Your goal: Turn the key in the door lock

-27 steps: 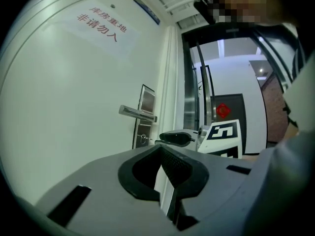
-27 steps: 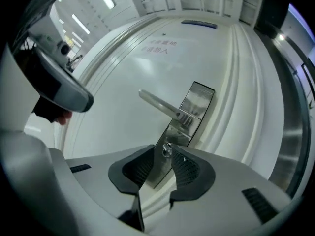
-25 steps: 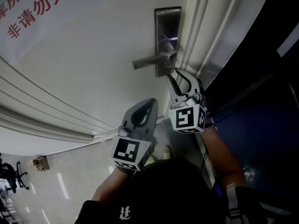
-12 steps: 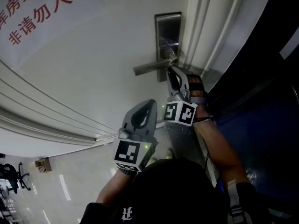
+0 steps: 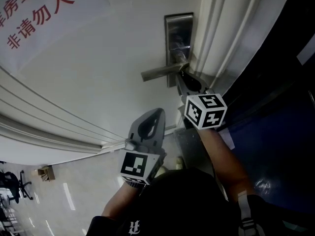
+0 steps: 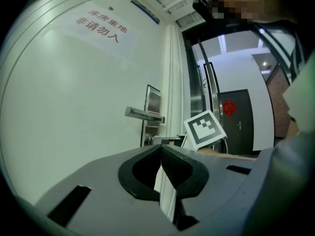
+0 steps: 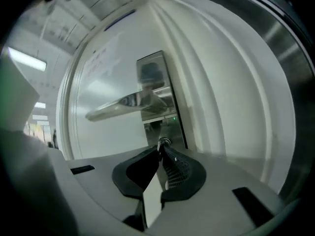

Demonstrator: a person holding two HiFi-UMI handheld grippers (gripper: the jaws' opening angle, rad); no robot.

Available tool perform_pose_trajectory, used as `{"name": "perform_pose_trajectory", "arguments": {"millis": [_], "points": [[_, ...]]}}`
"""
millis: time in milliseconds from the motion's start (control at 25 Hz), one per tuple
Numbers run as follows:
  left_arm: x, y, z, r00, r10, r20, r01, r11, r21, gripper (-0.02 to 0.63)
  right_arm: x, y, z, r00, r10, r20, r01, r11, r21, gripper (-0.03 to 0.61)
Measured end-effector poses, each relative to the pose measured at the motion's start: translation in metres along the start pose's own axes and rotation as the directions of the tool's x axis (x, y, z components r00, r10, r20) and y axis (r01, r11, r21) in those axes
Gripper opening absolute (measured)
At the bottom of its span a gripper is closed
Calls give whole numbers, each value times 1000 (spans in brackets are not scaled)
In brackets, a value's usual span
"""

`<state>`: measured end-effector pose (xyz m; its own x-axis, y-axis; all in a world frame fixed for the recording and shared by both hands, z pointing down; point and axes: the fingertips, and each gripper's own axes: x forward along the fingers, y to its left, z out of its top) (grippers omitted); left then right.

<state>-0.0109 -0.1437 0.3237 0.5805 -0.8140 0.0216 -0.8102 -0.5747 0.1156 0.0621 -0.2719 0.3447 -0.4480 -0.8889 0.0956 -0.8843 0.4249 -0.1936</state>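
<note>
A steel lock plate [image 5: 178, 33] with a lever handle [image 5: 160, 73] is set in the white door [image 5: 98, 58]. My right gripper [image 5: 185, 74] is pressed up to the plate just below the lever. In the right gripper view its jaws meet on the small metal key [image 7: 162, 142], which sticks out of the plate [image 7: 156, 82] under the lever [image 7: 123, 104]. My left gripper [image 5: 156, 113] hangs back below the lock, shut and empty; its tips [image 6: 161, 149] point toward the lever [image 6: 142, 114] and the right gripper's marker cube [image 6: 204, 128].
The white door frame [image 5: 221, 28] runs beside the lock, with a dark opening [image 5: 280, 82] to its right. A sign with red characters [image 5: 34, 9] is on the door at upper left. A polished floor [image 5: 54, 191] lies below.
My right gripper has closed in on the lock plate and rolled about its axis, so its marker cube now faces another way. The left gripper has barely moved.
</note>
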Motion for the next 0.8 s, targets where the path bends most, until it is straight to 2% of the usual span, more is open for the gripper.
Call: {"name": "perform_pose_trajectory", "arguments": {"millis": [40,120,200,320,400,640,720,800], "points": [[0,0,-1,1000,1,-3,-1,1000,0,8,0,-1,-1,1000,30,5,-30,993,111,28],[1,-1,-1,1000,1,-5,-1,1000,1,8,0,-2,-1,996,87,23,-90,943,321,28],[1,-1,-1,1000,1,-6,-1,1000,1,8,-1,-3,1,990,132,51,-140,867,479,28],[2,-2,-1,1000,1,-10,-1,1000,-2,8,0,-4,1,980,180,89,-196,747,636,28],[3,-2,-1,1000,1,-10,-1,1000,0,8,0,-4,1,974,198,107,-216,691,690,28],[7,-5,1,1000,-4,3,4,1000,7,8,-1,-9,-5,968,215,127,-230,566,791,34],[7,-5,2,1000,-5,2,5,1000,3,8,0,-9,-4,962,233,145,-254,559,790,40],[8,-5,2,1000,-5,-3,5,1000,-4,8,-1,-8,-2,951,265,160,-289,579,762,40]]}}
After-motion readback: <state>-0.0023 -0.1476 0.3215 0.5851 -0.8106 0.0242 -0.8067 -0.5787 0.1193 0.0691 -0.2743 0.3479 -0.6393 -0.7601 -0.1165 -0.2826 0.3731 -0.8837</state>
